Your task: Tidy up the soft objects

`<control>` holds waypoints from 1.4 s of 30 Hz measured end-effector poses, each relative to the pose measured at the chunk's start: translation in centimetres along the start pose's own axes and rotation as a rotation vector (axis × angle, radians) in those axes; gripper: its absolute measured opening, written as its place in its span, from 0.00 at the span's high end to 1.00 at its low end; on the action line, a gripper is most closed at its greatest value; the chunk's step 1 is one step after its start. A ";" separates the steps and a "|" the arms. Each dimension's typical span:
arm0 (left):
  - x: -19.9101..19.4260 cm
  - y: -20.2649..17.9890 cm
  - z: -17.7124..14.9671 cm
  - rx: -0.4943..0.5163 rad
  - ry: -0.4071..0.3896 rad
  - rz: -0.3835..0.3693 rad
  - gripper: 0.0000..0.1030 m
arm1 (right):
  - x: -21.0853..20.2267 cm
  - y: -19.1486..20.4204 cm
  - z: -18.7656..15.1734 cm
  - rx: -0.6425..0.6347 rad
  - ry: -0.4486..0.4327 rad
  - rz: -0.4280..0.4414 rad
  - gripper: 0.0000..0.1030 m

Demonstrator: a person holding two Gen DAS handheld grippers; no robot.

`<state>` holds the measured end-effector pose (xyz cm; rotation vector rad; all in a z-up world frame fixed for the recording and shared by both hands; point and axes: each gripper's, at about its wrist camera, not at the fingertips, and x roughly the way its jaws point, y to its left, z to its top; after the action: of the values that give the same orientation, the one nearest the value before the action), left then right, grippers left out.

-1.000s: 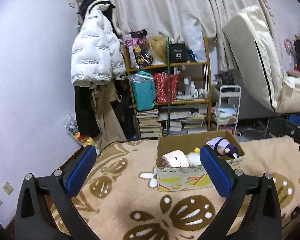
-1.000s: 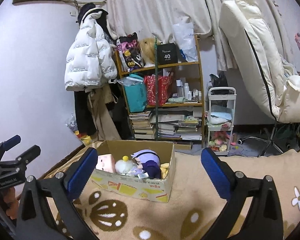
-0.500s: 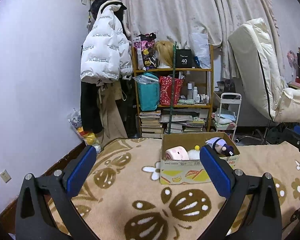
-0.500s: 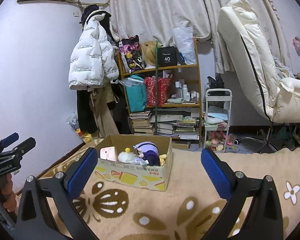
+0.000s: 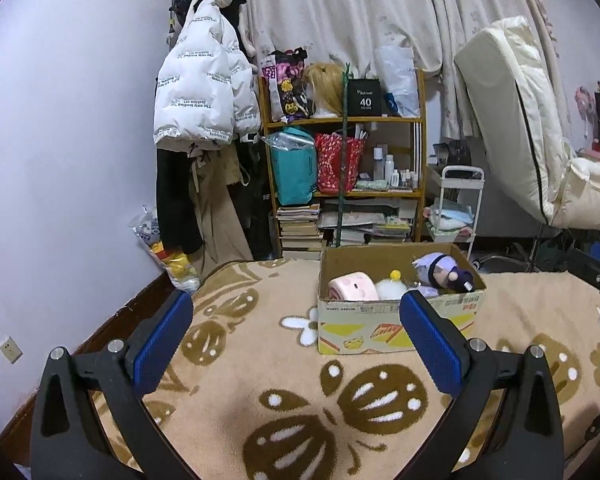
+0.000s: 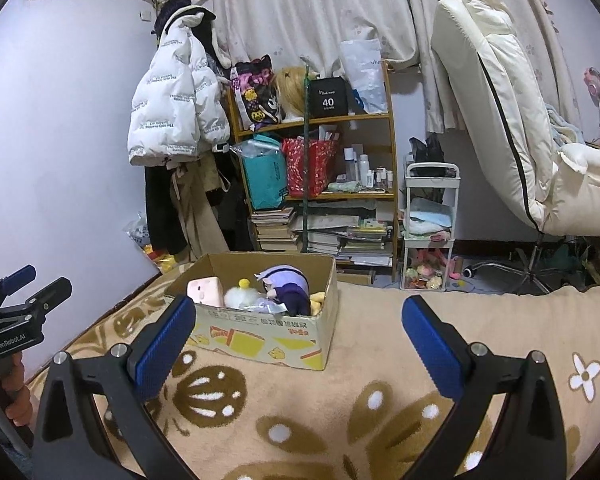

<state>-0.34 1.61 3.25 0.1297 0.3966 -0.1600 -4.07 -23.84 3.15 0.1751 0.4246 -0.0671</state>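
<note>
Both hand-held grippers, left (image 5: 296, 334) and right (image 6: 296, 336), are hanging open and empty, backing away from the open brown cardboard box (image 5: 396, 328); its plush toys (image 5: 444, 274) are sitting inside, suggesting completion.

Home bedroom, patterned bed blanket (image 5: 260, 400), hung puffer jacket (image 5: 204, 92), cluttered bookshelf (image 5: 344, 176), drawn curtains (image 6: 312, 8)

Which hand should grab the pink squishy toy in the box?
Probably the left hand-held gripper. The pink toy lies at the left end of the cardboard box, nearly straight ahead of its open jaws. The right hand-held gripper faces mostly bare blanket.
</note>
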 end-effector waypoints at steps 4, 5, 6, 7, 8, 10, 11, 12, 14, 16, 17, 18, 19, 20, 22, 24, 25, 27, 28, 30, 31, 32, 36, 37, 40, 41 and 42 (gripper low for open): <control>0.8 -0.2 -0.1 0.002 0.014 -0.004 0.01 | 0.7 -0.2 -0.2 0.001 0.010 -0.006 0.00; 1.1 -0.2 -0.2 0.002 0.019 -0.003 0.01 | 0.9 -0.2 -0.2 0.001 0.013 -0.007 0.00; 1.2 0.0 -0.2 -0.001 0.024 -0.004 0.01 | 1.1 -0.3 -0.3 0.000 0.015 -0.008 0.00; 1.5 0.0 -0.3 -0.004 0.031 -0.008 0.01 | 1.3 -0.3 -0.4 -0.001 0.019 -0.010 0.00; 1.8 0.0 -0.3 -0.008 0.037 -0.011 0.01 | 1.5 -0.3 -0.4 -0.001 0.022 -0.010 0.00; 2.1 0.0 -0.3 -0.013 0.043 -0.006 0.01 | 1.7 -0.2 -0.5 -0.003 0.027 -0.011 0.00; 2.2 -0.1 -0.4 -0.015 0.042 -0.002 0.01 | 1.8 -0.2 -0.6 -0.004 0.029 -0.011 0.00; 2.4 -0.1 -0.4 -0.014 0.043 -0.001 0.01 | 1.9 -0.1 -0.6 -0.007 0.031 -0.011 0.00; 2.6 -0.3 -0.5 -0.006 0.051 0.002 0.01 | 2.1 -0.1 -0.7 -0.009 0.035 -0.012 0.00; 2.7 -0.4 -0.6 0.000 0.053 0.002 0.01 | 2.2 0.0 -0.8 -0.009 0.039 -0.013 0.00; 2.7 -0.5 -0.6 0.000 0.056 -0.002 0.01 | 2.2 0.0 -0.7 -0.009 0.039 -0.013 0.00; 2.8 -0.5 -0.6 -0.001 0.058 -0.003 0.01 | 2.2 0.0 -0.7 -0.009 0.038 -0.015 0.00; 2.8 -0.5 -0.5 -0.001 0.057 -0.001 0.01 | 2.2 -0.1 -0.7 -0.009 0.039 -0.013 0.00; 2.8 -0.5 -0.5 -0.001 0.055 0.002 0.01 | 2.2 -0.1 -0.7 -0.009 0.039 -0.013 0.00; 2.9 -0.4 -0.5 -0.002 0.057 0.000 0.01 | 2.3 -0.1 -0.7 -0.009 0.036 -0.015 0.00; 3.0 -0.5 -0.5 0.001 0.058 0.001 0.01 | 2.3 -0.2 -0.7 -0.008 0.036 -0.013 0.00; 3.0 -0.5 -0.6 0.003 0.059 0.001 0.01 | 2.3 -0.2 -0.7 -0.006 0.036 -0.013 0.00; 3.1 -0.6 -0.6 0.008 0.061 0.002 0.01 | 2.4 -0.3 -0.7 -0.006 0.035 -0.014 0.00; 3.1 -0.7 -0.6 0.010 0.062 0.003 0.01 | 2.4 -0.3 -0.7 -0.007 0.035 -0.015 0.00; 3.1 -0.7 -0.6 0.010 0.063 0.003 0.01 | 2.5 -0.4 -0.8 -0.004 0.035 -0.014 0.00; 3.1 -0.7 -0.6 0.010 0.064 0.003 0.01 | 2.5 -0.4 -0.7 -0.005 0.035 -0.012 0.00; 3.1 -0.7 -0.6 0.010 0.065 0.003 0.01 | 2.5 -0.5 -0.7 -0.005 0.035 -0.012 0.00; 3.1 -0.8 -0.7 0.009 0.061 0.001 0.01 | 2.5 -0.5 -0.7 -0.006 0.036 -0.011 0.00; 3.1 -0.8 -0.8 0.008 0.060 -0.002 0.01 | 2.5 -0.5 -0.7 -0.006 0.036 -0.012 0.00; 3.1 -0.9 -1.0 0.012 0.058 0.004 0.01 | 2.5 -0.5 -0.7 -0.006 0.037 -0.012 0.00; 3.1 -0.8 -1.0 0.011 0.058 0.003 0.01 | 2.5 -0.5 -0.7 -0.005 0.036 -0.014 0.00; 3.1 -0.8 -1.0 0.010 0.059 0.001 0.01 | 2.5 -0.5 -0.7 -0.005 0.036 -0.012 0.00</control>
<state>1.96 0.60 1.00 0.1447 0.4548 -0.1569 -2.17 -24.30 1.44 0.1687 0.4614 -0.0747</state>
